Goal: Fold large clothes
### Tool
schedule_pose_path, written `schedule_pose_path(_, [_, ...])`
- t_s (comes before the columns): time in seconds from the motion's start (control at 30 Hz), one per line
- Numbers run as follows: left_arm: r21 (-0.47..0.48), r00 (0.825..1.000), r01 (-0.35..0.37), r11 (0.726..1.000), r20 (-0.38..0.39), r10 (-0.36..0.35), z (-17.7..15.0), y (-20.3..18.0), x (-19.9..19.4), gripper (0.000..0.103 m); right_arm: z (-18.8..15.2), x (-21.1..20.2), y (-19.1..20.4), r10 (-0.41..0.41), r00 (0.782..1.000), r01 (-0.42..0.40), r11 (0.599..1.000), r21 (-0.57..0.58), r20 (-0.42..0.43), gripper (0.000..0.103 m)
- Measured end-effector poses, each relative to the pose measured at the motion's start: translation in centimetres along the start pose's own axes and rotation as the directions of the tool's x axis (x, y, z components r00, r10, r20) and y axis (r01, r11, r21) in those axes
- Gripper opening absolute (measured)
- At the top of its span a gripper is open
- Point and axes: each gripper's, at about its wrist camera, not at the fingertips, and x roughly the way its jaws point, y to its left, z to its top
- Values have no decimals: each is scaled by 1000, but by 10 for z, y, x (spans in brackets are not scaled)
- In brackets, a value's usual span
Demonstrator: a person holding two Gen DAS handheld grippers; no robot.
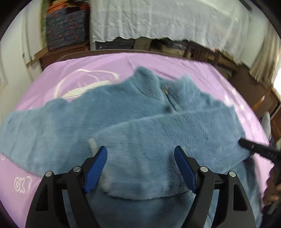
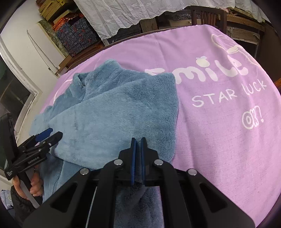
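Note:
A blue fleece jacket lies on the purple blanket, collar and zip at the far side, with one part folded over its front. My left gripper hovers open over the near folded edge, nothing between its blue pads. In the right wrist view the jacket fills the left half, and my right gripper is shut on a pinch of its near right edge. The left gripper shows at the left, held by a hand. The right gripper's black finger enters at the jacket's right edge.
The blanket carries white lettering and covers a table. Behind it hang a white lace cloth over dark shelves, patterned boxes at the far left, and a wooden chair. White wall and a door frame stand to the left.

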Motion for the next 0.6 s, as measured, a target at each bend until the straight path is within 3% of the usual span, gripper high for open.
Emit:
schedule_pose_path(0.17, [-209, 997, -9, 978, 72, 24, 0, 74, -47, 79, 3, -15, -9, 72, 995, -76, 996, 52, 63, 14])
schedule_pose_path(0.23, [-277, 996, -32, 960, 73, 54, -5, 106, -58, 79, 4, -25, -10, 69, 993, -76, 995, 69, 100, 34])
schedule_pose_path(0.27, [-316, 994, -66, 946, 66, 91, -10, 127, -63, 79, 4, -28, -11, 65, 992, -74, 995, 73, 112, 39])
schedule_pose_path(0.37, [-423, 986, -126, 897, 45, 160, -21, 179, -72, 79, 5, -33, -13, 83, 988, -96, 991, 91, 130, 40])
schedule_pose_path(0.47, [-544, 987, -91, 834, 62, 148, -28, 220, -76, 79, 5, -32, -15, 97, 987, -111, 989, 102, 126, 40])
schedule_pose_path(0.6, [-595, 988, -68, 800, 69, 135, -28, 238, -68, 79, 6, -30, -17, 87, 988, -101, 989, 110, 127, 40])
